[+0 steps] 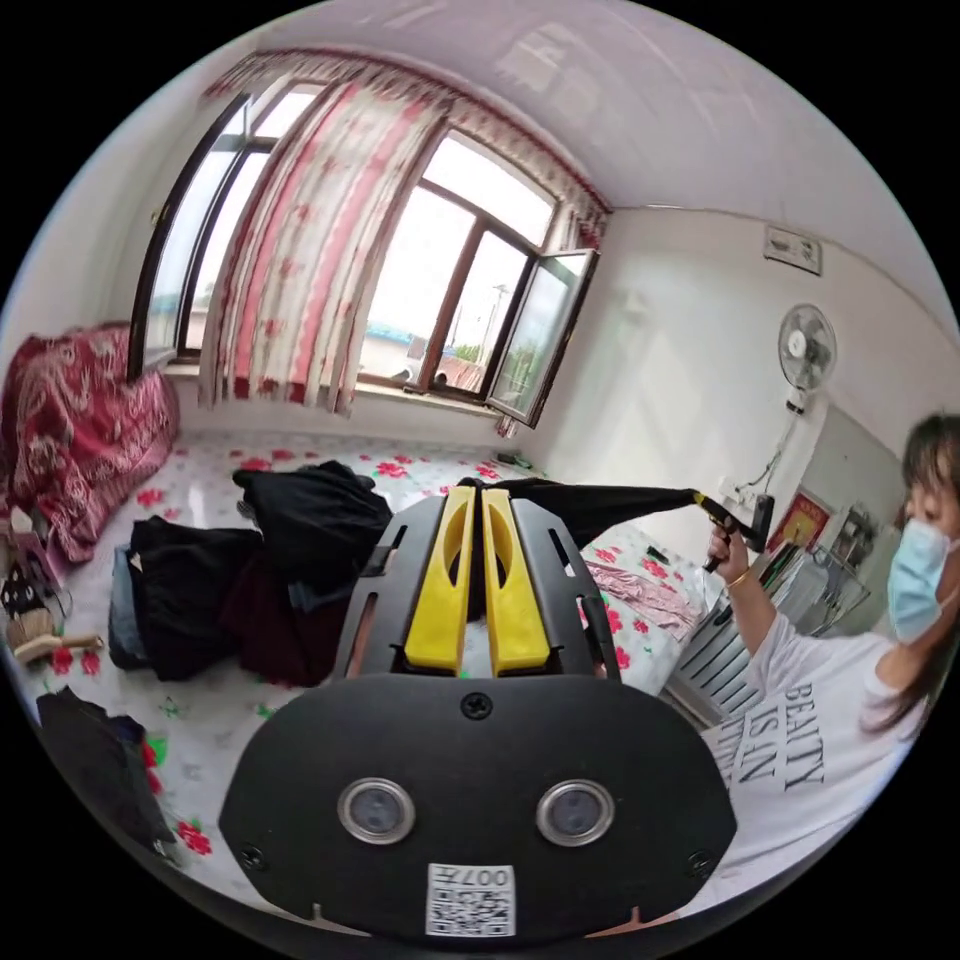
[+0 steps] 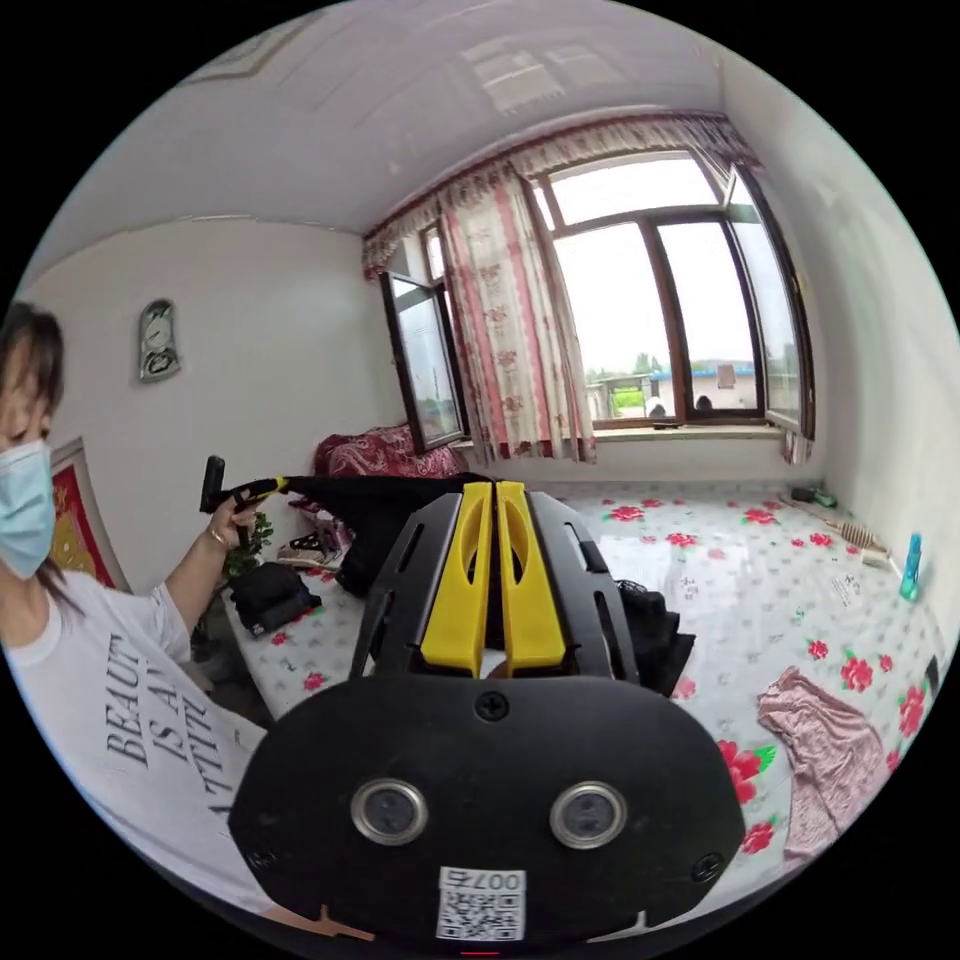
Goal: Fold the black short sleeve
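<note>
Home bedroom, floral-sheeted bed (image 2: 760, 560), striped curtains (image 1: 300, 250), wall fan (image 1: 806, 350), clothes pile (image 1: 250, 590)

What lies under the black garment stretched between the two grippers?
Under the stretched black garment lies the floral-print surface with a pile of dark clothes and a pink garment. The left gripper hides what lies directly beneath its end.

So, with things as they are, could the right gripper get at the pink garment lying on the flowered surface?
Probably not yet: the right gripper is shut on the black short sleeve, stretched in the air to the left gripper. The pink garment lies uncovered below, but the jaws are occupied.
</note>
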Demonstrator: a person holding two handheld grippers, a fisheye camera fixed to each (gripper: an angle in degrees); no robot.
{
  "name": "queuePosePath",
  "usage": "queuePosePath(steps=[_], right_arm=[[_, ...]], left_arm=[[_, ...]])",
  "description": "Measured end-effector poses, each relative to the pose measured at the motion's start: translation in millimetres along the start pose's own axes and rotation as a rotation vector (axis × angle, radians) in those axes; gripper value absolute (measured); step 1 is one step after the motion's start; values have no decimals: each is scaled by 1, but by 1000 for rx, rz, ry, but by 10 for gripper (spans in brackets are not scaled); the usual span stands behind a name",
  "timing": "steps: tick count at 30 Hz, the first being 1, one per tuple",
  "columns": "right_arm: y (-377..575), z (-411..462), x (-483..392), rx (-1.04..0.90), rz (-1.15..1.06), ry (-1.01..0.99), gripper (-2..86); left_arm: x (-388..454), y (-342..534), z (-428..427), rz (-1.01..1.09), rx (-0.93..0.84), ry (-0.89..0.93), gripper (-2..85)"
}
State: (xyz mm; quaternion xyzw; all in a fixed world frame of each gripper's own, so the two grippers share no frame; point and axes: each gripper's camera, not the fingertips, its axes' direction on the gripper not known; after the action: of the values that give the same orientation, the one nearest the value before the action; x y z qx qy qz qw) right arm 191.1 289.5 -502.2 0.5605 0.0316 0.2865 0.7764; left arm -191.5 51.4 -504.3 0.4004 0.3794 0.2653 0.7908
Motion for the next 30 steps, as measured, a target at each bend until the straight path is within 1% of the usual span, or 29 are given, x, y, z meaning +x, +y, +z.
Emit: queuePosePath(steps=[3, 5, 7, 9, 10, 11, 12, 13, 14, 15, 16, 17, 19, 21, 25, 28, 30], right_arm=[[20, -41, -26, -31, -61, -48, -3], [47, -58, -42, -112, -111, -84, -3], [75, -56, -49, -193, -120, -82, -3], [112, -41, -53, -295, -110, -55, -3], [141, -25, -52, -374, -90, -26, -3], [174, -5, -47, -457, -48, -12, -3], [192, 6, -43, -500, -22, -9, -3], [231, 30, -32, -591, 55, 0, -3], [270, 51, -18, -676, 157, -18, -3], [289, 61, -11, -716, 211, -32, -3], [321, 75, 3, -782, 328, -60, -3], [343, 81, 13, -797, 415, -89, -3], [352, 77, 19, -762, 479, -110, -3], [342, 69, 19, -709, 472, -126, -3], [317, 60, 18, -668, 436, -145, -2], [320, 77, 31, -712, 478, -142, -3], [312, 99, 46, -739, 483, -132, -3]], left_arm=[[30, 36, -42, 38, 1, 26, -10], [40, 73, -49, 32, -39, 19, -10], [41, 122, -40, -11, -102, -4, -9], [30, 202, -6, -94, -233, -35, -9], [24, 225, 7, -132, -279, -46, -9], [12, 270, 32, -216, -368, -61, -9], [1, 314, 57, -279, -445, -78, -9], [-4, 335, 69, -311, -483, -86, -9], [-18, 375, 90, -398, -551, -82, -9], [-31, 406, 105, -485, -608, -66, -8], [-38, 426, 110, -544, -611, -51, -8], [-41, 431, 110, -569, -600, -41, -8], [-40, 429, 103, -591, -551, -16, -9], [-33, 414, 98, -537, -533, -11, -9], [-31, 402, 105, -489, -576, -17, -9], [-58, 400, 136, -531, -598, 5, -9], [-81, 377, 161, -539, -585, 19, -9]])
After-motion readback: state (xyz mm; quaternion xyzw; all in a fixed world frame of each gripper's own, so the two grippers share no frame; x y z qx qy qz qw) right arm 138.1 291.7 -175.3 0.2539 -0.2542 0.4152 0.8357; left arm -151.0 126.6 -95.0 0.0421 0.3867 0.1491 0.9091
